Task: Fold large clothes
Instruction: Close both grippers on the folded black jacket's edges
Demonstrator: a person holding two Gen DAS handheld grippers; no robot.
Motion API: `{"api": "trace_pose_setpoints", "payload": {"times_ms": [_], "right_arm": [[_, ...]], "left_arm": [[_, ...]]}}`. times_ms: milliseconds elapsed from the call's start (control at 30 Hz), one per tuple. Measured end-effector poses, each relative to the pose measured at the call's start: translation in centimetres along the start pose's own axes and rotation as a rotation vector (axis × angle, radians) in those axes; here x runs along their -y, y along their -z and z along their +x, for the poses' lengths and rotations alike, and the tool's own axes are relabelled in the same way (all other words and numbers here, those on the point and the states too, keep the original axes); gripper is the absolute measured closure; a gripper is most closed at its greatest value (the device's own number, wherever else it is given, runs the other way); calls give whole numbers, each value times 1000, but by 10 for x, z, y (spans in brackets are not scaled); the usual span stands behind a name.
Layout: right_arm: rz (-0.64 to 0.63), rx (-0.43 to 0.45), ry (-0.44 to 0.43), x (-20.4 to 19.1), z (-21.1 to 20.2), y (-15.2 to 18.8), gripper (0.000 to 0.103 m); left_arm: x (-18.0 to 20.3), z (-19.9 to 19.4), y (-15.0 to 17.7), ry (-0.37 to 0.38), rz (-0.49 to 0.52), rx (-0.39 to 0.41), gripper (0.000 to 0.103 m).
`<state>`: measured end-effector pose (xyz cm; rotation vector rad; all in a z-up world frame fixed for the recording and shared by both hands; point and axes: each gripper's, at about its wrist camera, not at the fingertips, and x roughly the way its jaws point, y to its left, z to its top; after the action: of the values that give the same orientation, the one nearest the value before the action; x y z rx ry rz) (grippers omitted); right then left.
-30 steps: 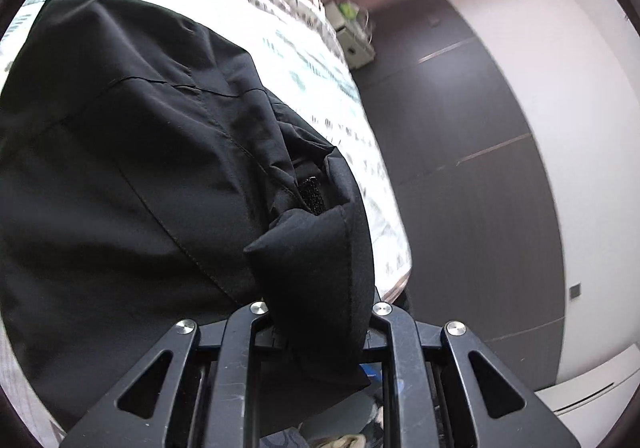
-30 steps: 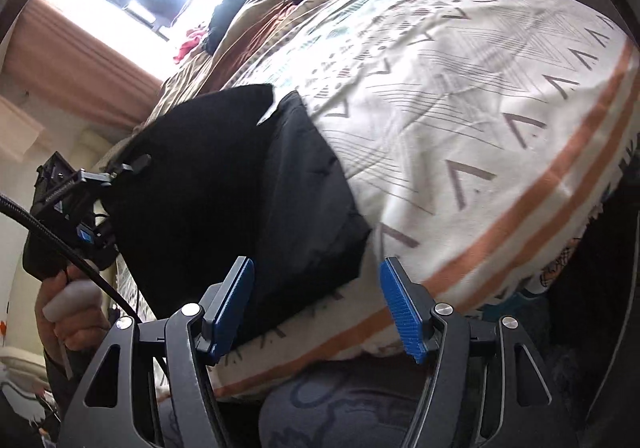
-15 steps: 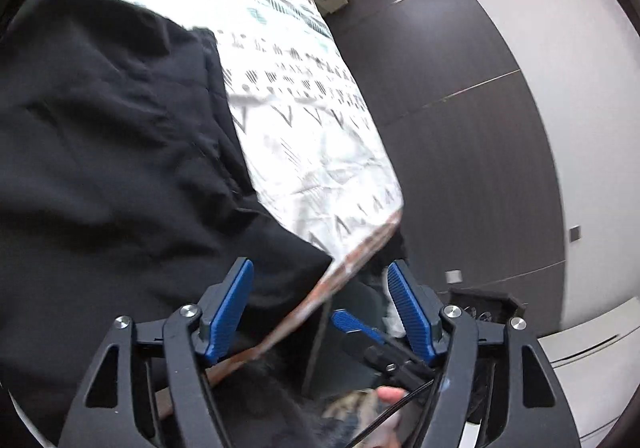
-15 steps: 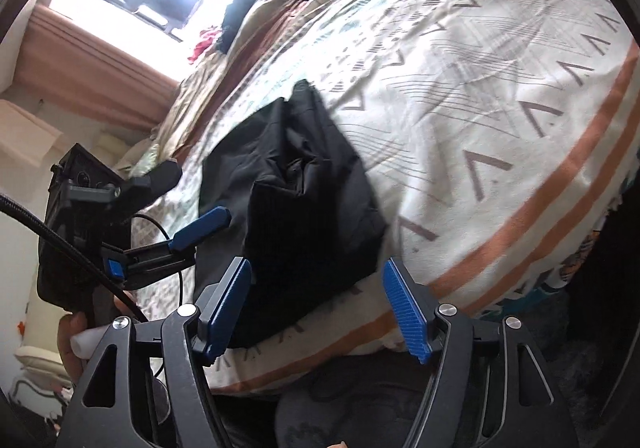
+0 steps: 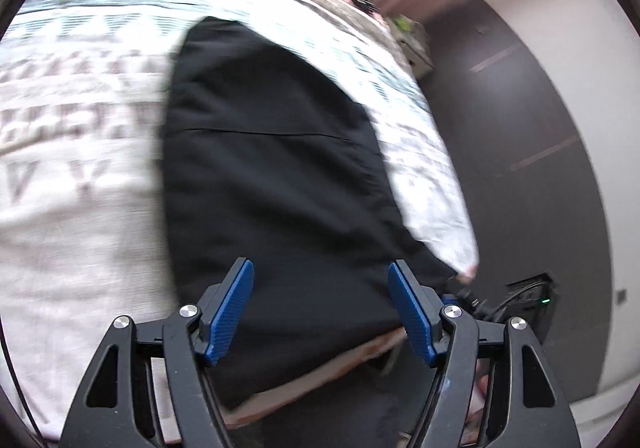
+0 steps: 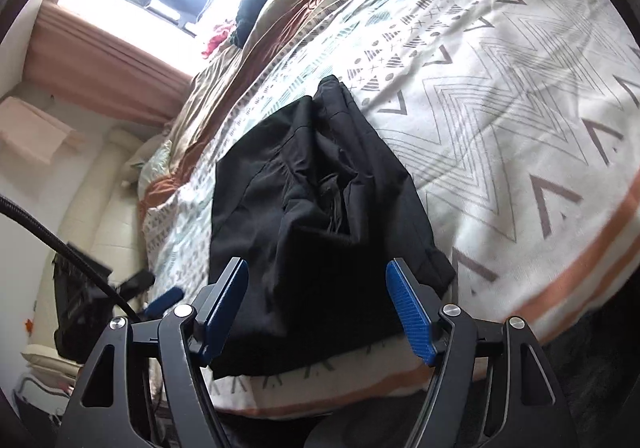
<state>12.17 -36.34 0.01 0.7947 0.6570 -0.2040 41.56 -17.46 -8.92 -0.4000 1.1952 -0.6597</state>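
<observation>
Black garment [image 5: 272, 176] is seen folded into a compact oblong on the patterned bedspread [image 5: 80, 184], close to the bed's near edge, its lower end reaching the orange border stripe [image 6: 568, 284]. From the left wrist view, motion blur is noted, but a fairly flat top panel with one straight seam across it can be made out. Left tongs [image 5: 320, 312] are spread wide, nothing pinched, hovering over the garment's near end with cloth visible between the blue pads [image 5: 232, 312]. Further right, dark floor [image 5: 520, 152] and a white wall are seen beyond the bed edge. In the right wrist view the same garment [image 6: 320, 216] shows a bunched, creased middle where layers are tucked unevenly, so the fold is judged not yet tidy. Right tongs [image 6: 316, 312] are likewise spread and empty, poised above the near edge. At the left of that view the other tool [image 6: 120, 288] is partly visible, blurred. Step in hand is judged as a pause between folds, with both tools released. Next move likely calls for a fresh pinch on the near edge or corners, then either another fold away from the edge or a smoothing of the rumpled centre; care would be needed so loose layers are not dragged apart.
</observation>
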Motion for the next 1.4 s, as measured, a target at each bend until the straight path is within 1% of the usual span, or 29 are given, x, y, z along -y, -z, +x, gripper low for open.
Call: {"api": "trace_pose_setpoints", "payload": {"times_ms": [33, 67, 100, 133, 200, 300, 400, 533, 633, 767, 833, 900, 967, 1000, 1033, 1067, 1100, 1133, 1200, 1400], "right_arm": [[-2, -10, 5, 1, 6, -1, 69], [4, -16, 4, 2, 9, -1, 76], [11, -18, -6, 5, 13, 0, 88], [11, -15, -21, 5, 14, 0, 94], [-3, 6, -29, 4, 10, 3, 96], [-5, 31, -37, 5, 0, 8, 98], [27, 24, -35, 21, -7, 12, 98], [105, -13, -47, 52, -6, 20, 99], [139, -27, -33, 63, -7, 27, 99], [141, -31, -7, 65, -12, 31, 99], [118, -34, -14, 60, -16, 30, 99], [102, -52, -17, 54, -19, 25, 96], [87, -68, -6, 50, -22, 18, 91], [78, -70, 2, 48, -23, 15, 83], [62, -63, 8, 45, -25, 10, 65], [54, -54, 6, 44, -27, 7, 52], [48, -42, -3, 43, -30, 2, 30], [37, -33, -10, 41, -32, -3, 27], [21, -49, -15, 41, -27, -14, 27], [-2, -164, -18, 48, 14, -50, 27]], "left_arm": [[-9, -1, 4, -21, -11, 6, 33], [-15, 2, 9, -31, -22, 5, 33], [-24, 4, 13, -41, -36, 0, 33], [-25, 12, 17, -47, -45, -4, 33], [-35, 17, 30, -60, -67, -15, 33], [-41, 27, 36, -92, -88, -36, 33], [-49, 43, 46, -70, -100, -60, 33], [-44, 52, 52, -37, -97, -74, 33], [-41, 58, 56, -13, -100, -94, 33], [-40, 61, 57, -9, -96, -101, 33], [-40, 61, 53, -14, -97, -93, 33], [-42, 61, 47, -19, -94, -83, 33], [-43, 59, 43, -18, -95, -78, 33], [-46, 59, 39, -17, -96, -74, 33], [-46, 59, 37, -17, -97, -70, 33], [-46, 57, 34, -19, -99, -65, 33], [-48, 56, 31, -20, -102, -61, 33], [-49, 55, 29, -21, -104, -56, 33], [-52, 54, 25, -21, -108, -48, 33], [-58, 58, 7, -31, -118, -28, 33]]}}
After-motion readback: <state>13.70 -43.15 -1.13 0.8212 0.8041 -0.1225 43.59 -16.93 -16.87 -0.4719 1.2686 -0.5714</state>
